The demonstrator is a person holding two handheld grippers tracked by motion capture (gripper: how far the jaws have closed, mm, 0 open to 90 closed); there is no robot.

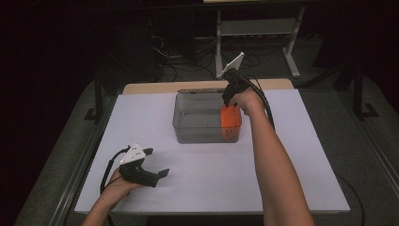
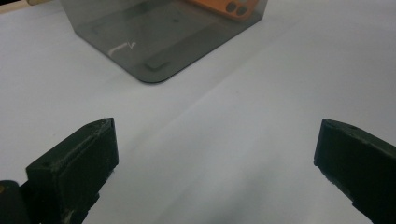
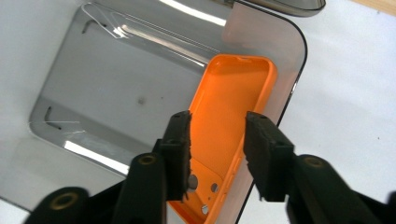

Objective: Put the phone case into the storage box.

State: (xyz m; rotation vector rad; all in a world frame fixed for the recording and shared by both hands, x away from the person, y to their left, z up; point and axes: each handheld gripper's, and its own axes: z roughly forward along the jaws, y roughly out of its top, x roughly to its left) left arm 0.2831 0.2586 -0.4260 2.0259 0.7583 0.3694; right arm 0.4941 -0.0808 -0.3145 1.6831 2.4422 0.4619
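Observation:
An orange phone case (image 1: pixel 230 120) leans against the right wall inside a clear grey plastic bin (image 1: pixel 197 135) at the middle of the table. In the right gripper view the case (image 3: pixel 229 105) lies hollow side up below my right gripper (image 3: pixel 217 135), whose jaws stand apart above it without pressing on it. In the high view the right gripper (image 1: pixel 228 100) points down over the bin's right end. My left gripper (image 1: pixel 158 162) rests low over the table at the front left, open wide with nothing between its jaws (image 2: pixel 215 154). It faces the bin (image 2: pixel 154 51) and the case (image 2: pixel 219 5).
A white sheet (image 1: pixel 211 179) covers the table, with a strip of bare wood (image 1: pixel 150 88) at its far edge. Behind the table stand a white frame (image 1: pixel 256 28) and loose cables on a dark floor. The bin holds nothing besides the case.

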